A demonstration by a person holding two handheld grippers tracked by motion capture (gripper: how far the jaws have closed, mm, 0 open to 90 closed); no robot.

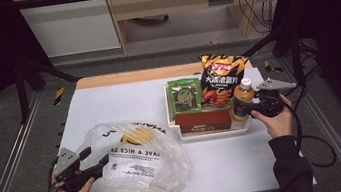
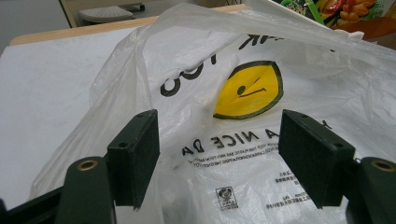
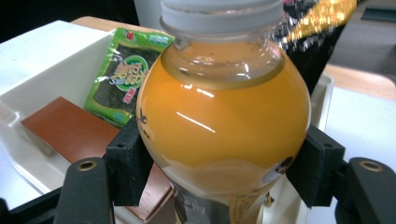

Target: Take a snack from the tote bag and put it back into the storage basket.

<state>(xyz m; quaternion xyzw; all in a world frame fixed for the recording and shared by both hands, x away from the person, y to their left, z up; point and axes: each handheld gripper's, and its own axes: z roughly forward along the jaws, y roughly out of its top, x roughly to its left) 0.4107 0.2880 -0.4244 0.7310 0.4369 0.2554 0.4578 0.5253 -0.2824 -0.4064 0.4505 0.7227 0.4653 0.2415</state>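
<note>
Nearest the person, the left tongs [image 1: 97, 156] rest with jaws spread wide at the edge of the crumpled white plastic bag with a yellow smiley print [image 1: 137, 163], which lies on the white table [image 1: 228, 163]. In the left gripper view the pads [image 2: 135, 154] stand apart with bag film between them but not pinched.

Farther off, at the right end of the white rectangular tray [image 1: 214, 134], the right tongs [image 1: 239, 108] bracket the clear plastic bottle of orange drink with a white cap [image 1: 243, 97]. In the right gripper view both pads [image 3: 128, 163] sit against the bottle's [image 3: 224, 116] rounded shoulder just above the label; whether they press firmly enough to bear its weight cannot be told.

Procedure for this step, as judged:
- Seat the pads squarely on the curved body, below the widest bulge, to prevent slipping.
- Close fully before lifting.
- Lift straight up, clear of the brown flat box [image 1: 203, 120].

Beyond stand the green seaweed packet [image 1: 185, 95] and the black-and-orange crisp bag [image 1: 222, 79], both leaning in the tray.
</note>
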